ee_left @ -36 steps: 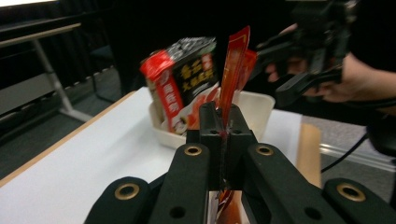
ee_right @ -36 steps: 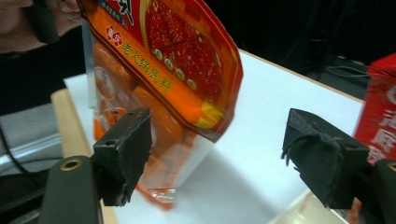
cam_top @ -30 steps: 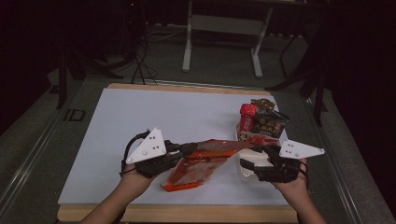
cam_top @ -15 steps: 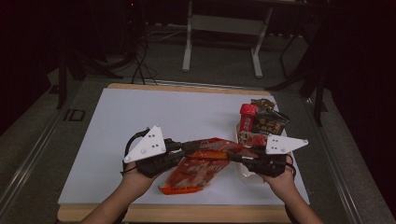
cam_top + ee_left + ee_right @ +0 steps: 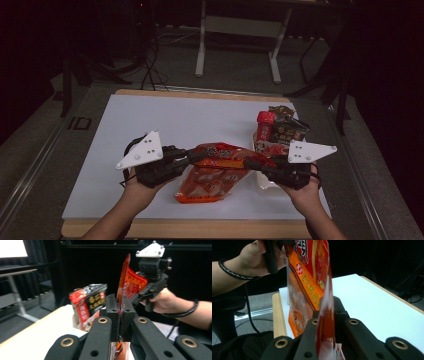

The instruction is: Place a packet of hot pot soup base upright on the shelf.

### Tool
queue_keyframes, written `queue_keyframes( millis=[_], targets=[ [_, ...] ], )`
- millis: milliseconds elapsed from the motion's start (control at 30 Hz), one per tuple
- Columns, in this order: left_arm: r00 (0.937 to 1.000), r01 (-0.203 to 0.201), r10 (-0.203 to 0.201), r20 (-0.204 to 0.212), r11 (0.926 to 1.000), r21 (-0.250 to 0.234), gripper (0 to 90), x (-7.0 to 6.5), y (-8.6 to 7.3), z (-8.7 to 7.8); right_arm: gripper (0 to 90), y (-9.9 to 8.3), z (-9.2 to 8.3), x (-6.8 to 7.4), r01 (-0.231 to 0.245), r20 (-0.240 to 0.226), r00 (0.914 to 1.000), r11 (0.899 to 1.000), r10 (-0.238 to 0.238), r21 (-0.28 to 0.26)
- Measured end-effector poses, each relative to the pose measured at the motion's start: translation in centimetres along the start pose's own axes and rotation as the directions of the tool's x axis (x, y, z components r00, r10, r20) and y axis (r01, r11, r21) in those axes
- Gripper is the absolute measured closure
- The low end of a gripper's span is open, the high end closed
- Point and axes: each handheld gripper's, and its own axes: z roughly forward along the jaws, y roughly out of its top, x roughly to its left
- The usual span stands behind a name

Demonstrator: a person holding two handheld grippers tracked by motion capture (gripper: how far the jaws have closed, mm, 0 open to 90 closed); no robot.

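An orange-red snack bag hangs between my two grippers just above the white table top. My left gripper is shut on the bag's left upper edge. In the left gripper view the jaws pinch the thin bag edge. My right gripper is shut on the bag's right upper edge. The right gripper view shows the bag clamped in that gripper, with the left hand behind it. The right gripper appears past the bag in the left gripper view.
A white tray at the right holds several upright snack packs, a red one among them; the packs stand close behind the bag. The table's wooden front edge is near the forearms. Stands and cables lie on the dark floor beyond.
The right gripper moved left to the bag's right end and shut on it, then rose a little. The bag's upper edge lifted and tautened between the grippers. The left gripper stayed put.
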Motion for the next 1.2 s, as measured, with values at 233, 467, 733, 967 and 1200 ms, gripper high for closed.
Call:
queue_keyframes(
  millis=[233, 467, 733, 967, 1200],
  targets=[
    [1.0000, 0.004, -0.004, 0.001, 0.9999, -0.016, 84.8, 0.3, -0.4, -0.3, 90.0, 1.5, -0.4, 0.4, 0.019, 0.046, 0.9987, 1.000, -0.020, 0.018],
    [0.9998, 0.018, -0.018, 0.014, 0.9992, -0.037, 78.5, 0.4, -0.6, -0.3, 90.0, 2.6, -0.7, 0.4, 0.023, 0.070, 0.9973, 0.999, -0.025, 0.025],
    [0.9997, 0.006, -0.006, -0.026, 0.9995, -0.031, 43.9, -0.2, -0.3, -0.3, 90.0, 4.0, -1.7, 0.2, 0.045, 0.095, 0.9945, 0.999, -0.044, -0.006],
    [0.9957, 0.093, -0.092, 0.003, 0.9950, -0.037, 17.4, 0.3, -1.2, -0.2, 90.0, 5.2, -3.4, -0.3, 0.024, 0.121, 0.9924, 0.999, -0.020, -0.033],
    [0.9976, 0.066, -0.067, -0.015, 0.9973, -0.030, 14.0, 0.4, -2.2, -0.2, 90.0, 5.7, -4.9, -0.8, 0.002, 0.168, 0.9857, 0.999, 0.005, -0.040]
  ],
)
